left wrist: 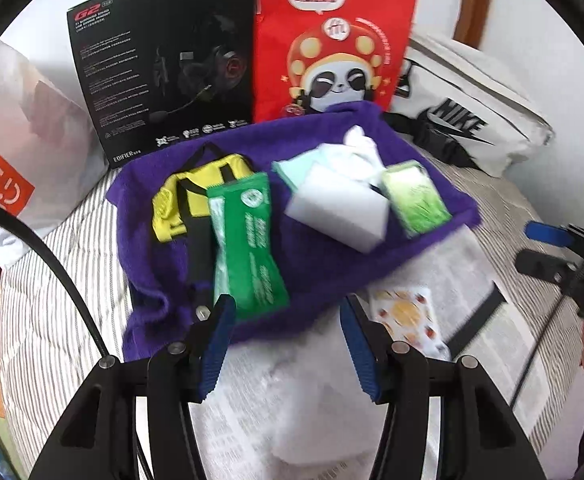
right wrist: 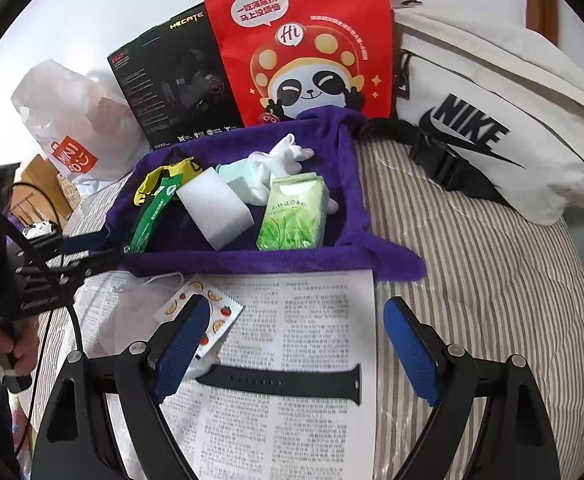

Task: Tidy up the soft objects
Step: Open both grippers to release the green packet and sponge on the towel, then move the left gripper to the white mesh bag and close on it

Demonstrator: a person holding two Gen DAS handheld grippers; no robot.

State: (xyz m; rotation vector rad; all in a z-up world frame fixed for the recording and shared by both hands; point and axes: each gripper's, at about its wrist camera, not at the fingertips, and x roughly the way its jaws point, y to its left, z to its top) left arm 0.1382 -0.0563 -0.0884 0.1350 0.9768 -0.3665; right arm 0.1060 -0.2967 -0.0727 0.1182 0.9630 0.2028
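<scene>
Purple towel (right wrist: 227,256): spread on the striped bed (green packet (left wrist: 247,236), white sponge (right wrist: 215,206), tissue pack (right wrist: 294,216) on it).
Left gripper (left wrist: 287,328): parted, apparently empty.
Right gripper (right wrist: 300,344): wide, empty, above the printed sheet (right wrist: 292,320).

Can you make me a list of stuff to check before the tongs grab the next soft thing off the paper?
1. Left tongs empty: ok, open with nothing between the pads.
2. Right tongs empty: ok, open wide over the printed paper.
3. Something left to pick up: ok, the fruit-print packet and the black strap lie on the paper.
4. Room on the purple towel: ok, bare patches show beside the white sponge and green tissue pack.
5. Packet free to lift: cannot tell, a right tong finger covers part of it.
6. Whether the strap is soft: cannot tell.
</scene>
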